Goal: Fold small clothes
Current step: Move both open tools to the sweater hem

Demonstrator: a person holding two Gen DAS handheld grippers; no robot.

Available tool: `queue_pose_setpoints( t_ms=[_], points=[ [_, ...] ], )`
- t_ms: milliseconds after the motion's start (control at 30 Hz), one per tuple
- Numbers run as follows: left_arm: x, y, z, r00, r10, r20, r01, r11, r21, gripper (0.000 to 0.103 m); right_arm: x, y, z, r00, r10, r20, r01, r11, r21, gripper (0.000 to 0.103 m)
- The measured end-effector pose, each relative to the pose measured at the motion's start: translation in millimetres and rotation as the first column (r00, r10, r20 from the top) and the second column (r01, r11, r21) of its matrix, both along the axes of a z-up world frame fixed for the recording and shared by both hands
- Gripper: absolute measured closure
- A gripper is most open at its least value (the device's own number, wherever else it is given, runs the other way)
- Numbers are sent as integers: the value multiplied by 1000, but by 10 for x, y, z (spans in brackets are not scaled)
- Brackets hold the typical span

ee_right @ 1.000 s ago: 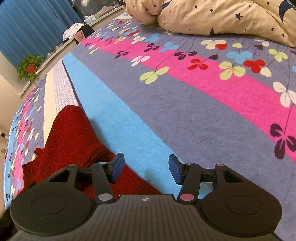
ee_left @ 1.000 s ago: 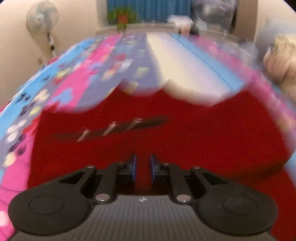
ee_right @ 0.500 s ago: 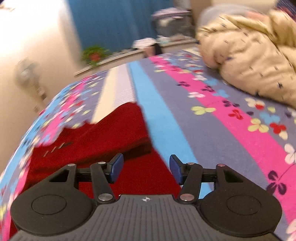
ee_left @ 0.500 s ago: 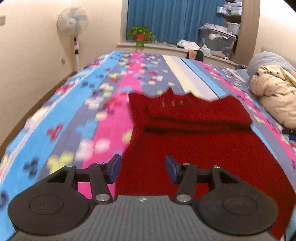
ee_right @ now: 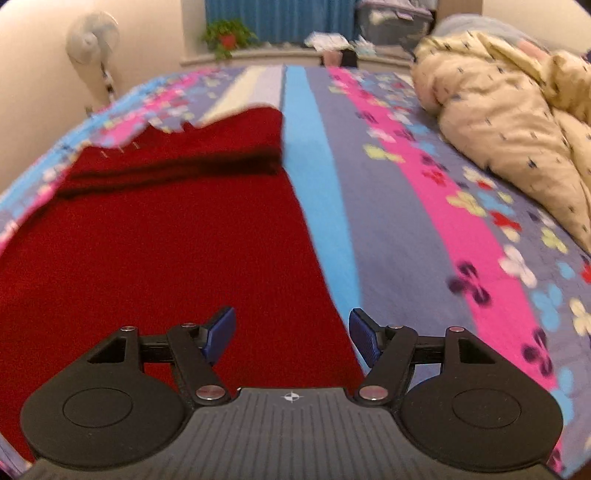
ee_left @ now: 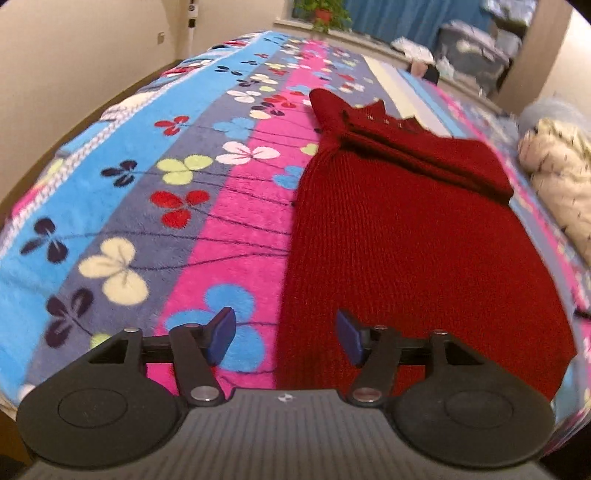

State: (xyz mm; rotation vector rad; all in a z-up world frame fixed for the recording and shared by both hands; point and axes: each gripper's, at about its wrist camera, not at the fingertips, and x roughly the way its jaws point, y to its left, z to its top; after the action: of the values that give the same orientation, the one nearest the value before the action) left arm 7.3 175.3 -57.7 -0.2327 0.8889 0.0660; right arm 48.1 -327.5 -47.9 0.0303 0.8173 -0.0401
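A dark red knitted sweater [ee_left: 406, 236] lies flat on the flowered bedspread [ee_left: 147, 206], its sleeves folded across the far end. It also shows in the right wrist view [ee_right: 166, 240]. My left gripper [ee_left: 282, 336] is open and empty, above the sweater's near left edge. My right gripper [ee_right: 291, 336] is open and empty, above the sweater's near right edge.
A cream star-print duvet [ee_right: 509, 118] is bunched on the bed's right side. A standing fan [ee_right: 94, 40] is by the left wall. A potted plant [ee_right: 227, 35] and storage boxes [ee_right: 391, 18] sit by the blue curtain at the far end.
My left gripper let go of the sweater, opened and drew back to its near left edge. My right gripper swung round and now hovers over the near right edge.
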Motion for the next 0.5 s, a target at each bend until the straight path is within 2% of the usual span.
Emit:
queue_pose_setpoints(
  t_ms=[133, 233, 333, 500],
  points=[
    [-3, -105, -106, 1000, -22, 20, 23, 998, -62, 33, -50, -93, -173, 997, -37, -68, 37, 999, 8, 31],
    [-16, -237, -268, 998, -50, 23, 51, 998, -31, 31, -56, -105, -298, 993, -32, -112, 31, 999, -14, 30],
    [16, -283, -458, 999, -35, -7, 34, 999, -39, 31, -25, -165, -363, 991, -56, -125, 50, 997, -55, 30],
    [92, -389, -491, 998, -56, 13, 56, 998, 12, 29, -2, -313, -443, 985, -81, -155, 81, 997, -8, 25]
  ],
)
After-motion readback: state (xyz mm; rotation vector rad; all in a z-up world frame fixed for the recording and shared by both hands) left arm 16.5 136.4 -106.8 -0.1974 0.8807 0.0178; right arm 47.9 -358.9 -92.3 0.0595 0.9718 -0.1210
